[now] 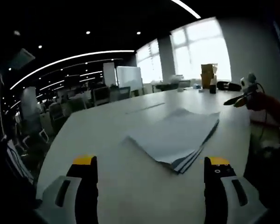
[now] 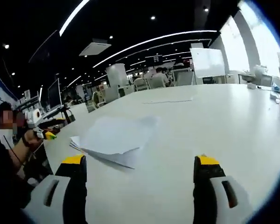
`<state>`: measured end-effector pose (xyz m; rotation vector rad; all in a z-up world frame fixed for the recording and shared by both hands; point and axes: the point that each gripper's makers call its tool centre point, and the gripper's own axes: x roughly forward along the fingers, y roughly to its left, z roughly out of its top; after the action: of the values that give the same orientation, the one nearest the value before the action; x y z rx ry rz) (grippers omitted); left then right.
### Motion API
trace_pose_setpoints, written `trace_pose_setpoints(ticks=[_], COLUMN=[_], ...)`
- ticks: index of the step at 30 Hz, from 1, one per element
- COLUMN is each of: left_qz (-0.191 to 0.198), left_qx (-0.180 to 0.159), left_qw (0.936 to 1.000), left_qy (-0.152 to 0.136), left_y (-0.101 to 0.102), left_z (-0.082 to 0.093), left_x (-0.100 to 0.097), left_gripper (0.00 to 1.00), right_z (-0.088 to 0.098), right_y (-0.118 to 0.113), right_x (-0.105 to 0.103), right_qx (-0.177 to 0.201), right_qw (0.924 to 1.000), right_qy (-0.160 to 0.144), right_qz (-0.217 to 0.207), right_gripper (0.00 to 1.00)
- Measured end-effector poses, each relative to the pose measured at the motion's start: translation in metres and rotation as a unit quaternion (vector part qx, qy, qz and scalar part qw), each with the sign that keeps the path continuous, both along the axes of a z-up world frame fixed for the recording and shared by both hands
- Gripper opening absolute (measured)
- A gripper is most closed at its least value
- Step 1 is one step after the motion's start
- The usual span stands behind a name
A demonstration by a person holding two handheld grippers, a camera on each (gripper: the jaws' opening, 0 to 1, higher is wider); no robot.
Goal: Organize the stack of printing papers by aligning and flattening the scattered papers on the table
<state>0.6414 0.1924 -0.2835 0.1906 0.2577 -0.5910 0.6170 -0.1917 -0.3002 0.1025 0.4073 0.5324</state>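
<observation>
Left tongs (image 1: 150, 173) and right tongs (image 2: 140, 171): jaws spread wide, holding nothing. Paper stack (image 1: 177, 136) lies fanned, uneven, mid-counter (image 1: 107, 126), away from edges.

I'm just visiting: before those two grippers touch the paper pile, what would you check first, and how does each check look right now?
1. Left gripper open and empty: ok.
2. Right gripper open and empty: ok.
3. Paper stack aligned: not ok, sheets fan out at the near corner.
4. Stack fully on the white table, away from its edges: ok.
5. Stack lies flat: not ok, the top sheets look rumpled in the right gripper view.
6. Loose sheets elsewhere: cannot tell; a thin flat thing lies farther off.
</observation>
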Motion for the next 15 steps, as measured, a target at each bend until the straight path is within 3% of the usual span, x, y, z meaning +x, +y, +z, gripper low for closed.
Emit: trace_pose_setpoints(ticks=[6,7,11,15], left_qz=[0.015,0.015,0.018,0.026], left_qx=[0.011,0.019,0.024,0.027], left_qw=[0.9998,0.9997,0.9995,0.9992], left_qy=[0.000,0.003,0.008,0.014], left_y=[0.015,0.017,0.022,0.028], left_z=[0.008,0.009,0.016,0.023], left_x=[-0.011,-0.015,-0.026,-0.035], left_gripper=[0.97,0.97,0.97,0.97], right_z=[-0.003,-0.005,-0.002,0.008], right_y=[-0.006,-0.012,-0.021,-0.021], right_x=[-0.019,-0.024,-0.031,-0.038], right_qx=[-0.027,-0.048,-0.082,-0.092], right_qw=[0.9991,0.9978,0.9951,0.9943], right_qy=[0.033,0.046,0.053,0.053], right_qz=[0.009,0.002,-0.010,-0.005], right_gripper=[0.90,0.90,0.90,0.90])
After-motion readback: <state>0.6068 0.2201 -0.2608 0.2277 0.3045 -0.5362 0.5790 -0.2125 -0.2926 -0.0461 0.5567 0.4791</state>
